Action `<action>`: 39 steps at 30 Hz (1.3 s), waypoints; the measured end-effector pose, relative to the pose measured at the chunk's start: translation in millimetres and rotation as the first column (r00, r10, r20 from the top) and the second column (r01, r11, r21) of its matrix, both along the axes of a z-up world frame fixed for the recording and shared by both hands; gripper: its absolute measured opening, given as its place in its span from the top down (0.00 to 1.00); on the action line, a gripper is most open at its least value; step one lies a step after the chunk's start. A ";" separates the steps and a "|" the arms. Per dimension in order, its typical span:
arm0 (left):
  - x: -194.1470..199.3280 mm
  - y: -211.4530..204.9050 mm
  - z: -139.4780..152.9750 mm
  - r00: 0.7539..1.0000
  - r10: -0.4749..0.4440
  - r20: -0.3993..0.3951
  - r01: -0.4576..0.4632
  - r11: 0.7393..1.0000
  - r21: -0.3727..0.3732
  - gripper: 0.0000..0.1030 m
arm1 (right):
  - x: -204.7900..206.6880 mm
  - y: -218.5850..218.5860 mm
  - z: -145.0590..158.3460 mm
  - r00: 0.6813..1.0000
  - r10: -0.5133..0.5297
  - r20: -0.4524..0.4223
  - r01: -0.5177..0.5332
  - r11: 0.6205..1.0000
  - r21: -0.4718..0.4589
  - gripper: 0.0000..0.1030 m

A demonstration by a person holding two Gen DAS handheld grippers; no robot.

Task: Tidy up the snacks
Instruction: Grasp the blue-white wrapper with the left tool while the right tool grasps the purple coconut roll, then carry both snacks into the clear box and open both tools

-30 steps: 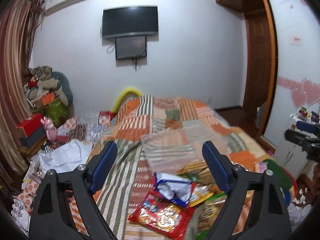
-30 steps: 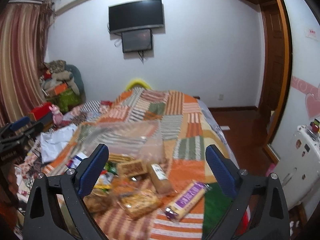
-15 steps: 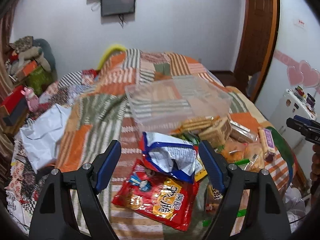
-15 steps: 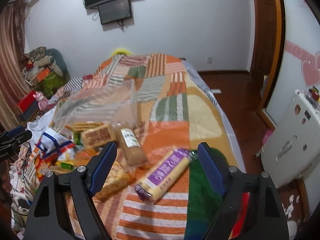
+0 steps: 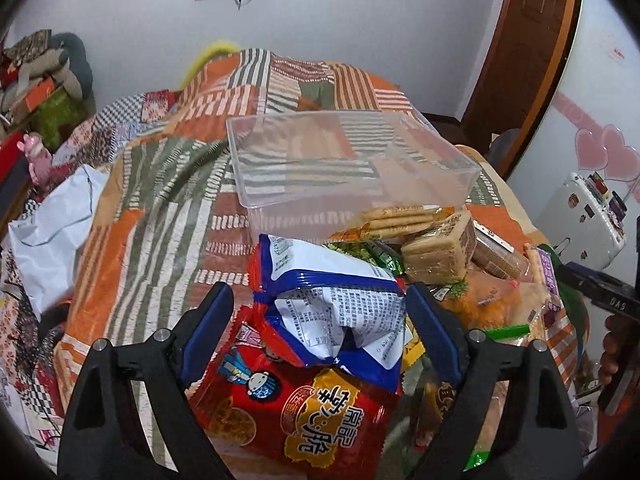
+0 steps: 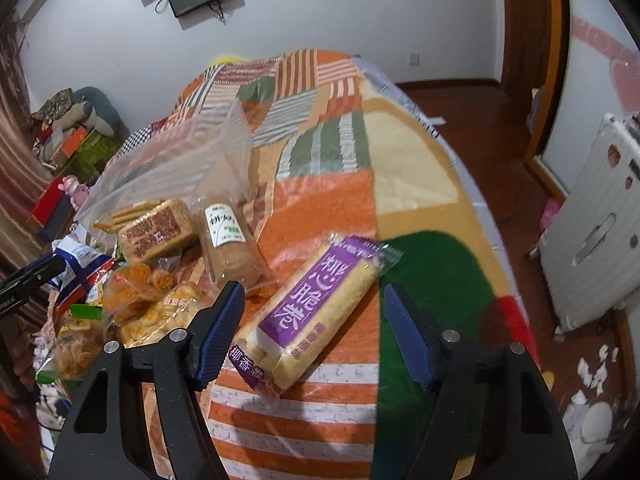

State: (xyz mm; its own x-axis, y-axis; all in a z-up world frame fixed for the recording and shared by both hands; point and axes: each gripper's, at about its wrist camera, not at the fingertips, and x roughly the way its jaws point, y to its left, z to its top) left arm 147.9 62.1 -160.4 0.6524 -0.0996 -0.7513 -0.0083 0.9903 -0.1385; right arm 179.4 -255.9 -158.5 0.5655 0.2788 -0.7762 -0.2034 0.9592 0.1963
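I had not put any snack away yet. The one clear box sat empty on the bed, and the snacks lay in a pile just in front of it. My left claw was spread wide around the blue and white bag, not pinching it. My right claw was spread wide over the purple pack. I counted one red bag and two brown cracker packs; the rest overlapped, so I could not count them all.

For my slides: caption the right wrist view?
Open right gripper poised over purple pack on quilt.
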 end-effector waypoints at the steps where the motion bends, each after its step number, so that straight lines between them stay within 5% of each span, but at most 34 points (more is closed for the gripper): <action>1: 1.6 -0.3 -1.8 1.000 -0.003 -0.004 0.003 1.000 -0.004 0.13 | 1.1 1.4 -2.5 1.000 0.004 -0.008 -0.004 1.000 0.001 0.33; 8: 8.4 -4.2 -7.3 1.000 -0.013 -0.008 0.013 1.000 -0.027 0.07 | 10.5 3.7 -19.3 0.999 0.007 -0.054 -0.006 1.000 0.026 0.34; 14: 16.2 -7.8 -13.5 1.000 -0.006 -0.015 0.005 0.998 -0.066 0.05 | 12.4 -2.5 -22.4 0.998 0.002 -0.063 0.002 0.998 0.057 0.47; 24: 11.0 -23.1 -16.4 0.998 -0.063 -0.006 0.063 0.998 -0.021 0.32 | 8.5 -8.2 -19.0 0.999 -0.005 -0.036 0.007 0.999 0.044 0.59; 39: -20.0 -3.5 39.6 0.990 -0.016 0.143 0.022 0.999 -0.041 0.34 | 12.2 2.8 35.0 0.993 0.015 0.116 -0.025 0.996 0.089 0.61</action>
